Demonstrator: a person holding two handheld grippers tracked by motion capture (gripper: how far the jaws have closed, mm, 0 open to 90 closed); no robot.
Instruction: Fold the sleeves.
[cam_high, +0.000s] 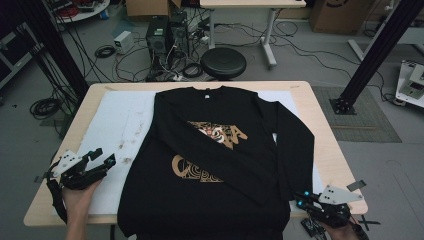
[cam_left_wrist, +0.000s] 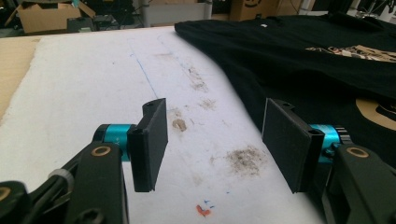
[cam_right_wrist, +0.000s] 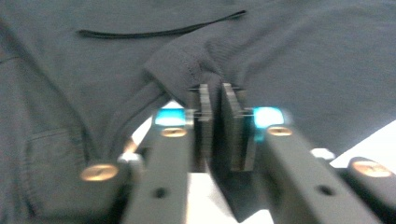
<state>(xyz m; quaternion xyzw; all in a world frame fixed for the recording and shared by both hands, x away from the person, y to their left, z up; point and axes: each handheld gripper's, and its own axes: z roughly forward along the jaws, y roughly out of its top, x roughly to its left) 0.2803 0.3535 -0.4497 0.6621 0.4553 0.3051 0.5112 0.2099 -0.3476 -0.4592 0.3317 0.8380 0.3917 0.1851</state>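
Right gripper (cam_right_wrist: 214, 100) pinches the cuff

Low at the near table (cam_high: 325, 145) corner, it nips the black sweatshirt (cam_high: 215, 150) sleeve cuff (cam_right_wrist: 187, 65) (shirt spread flat); left gripper (cam_left_wrist: 215, 135) rests wide open, holding nothing.

Left gripper (cam_left_wrist: 215, 140) wide apart; right gripper (cam_right_wrist: 214, 116) clamped (low, near edge)

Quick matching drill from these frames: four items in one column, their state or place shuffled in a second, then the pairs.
Items:
1. left tool
2. right tool
3. black long-sleeved shirt with gold print
4. round black stool

States or places:
A. on the floor beyond the table's far edge
B. jaws pinched on the cuff of a shirt sleeve
C. spread flat, one sleeve folded across the chest
D. jaws apart over stained white padding, holding nothing

Pairs: 1-D, 2-B, 3-C, 4-A
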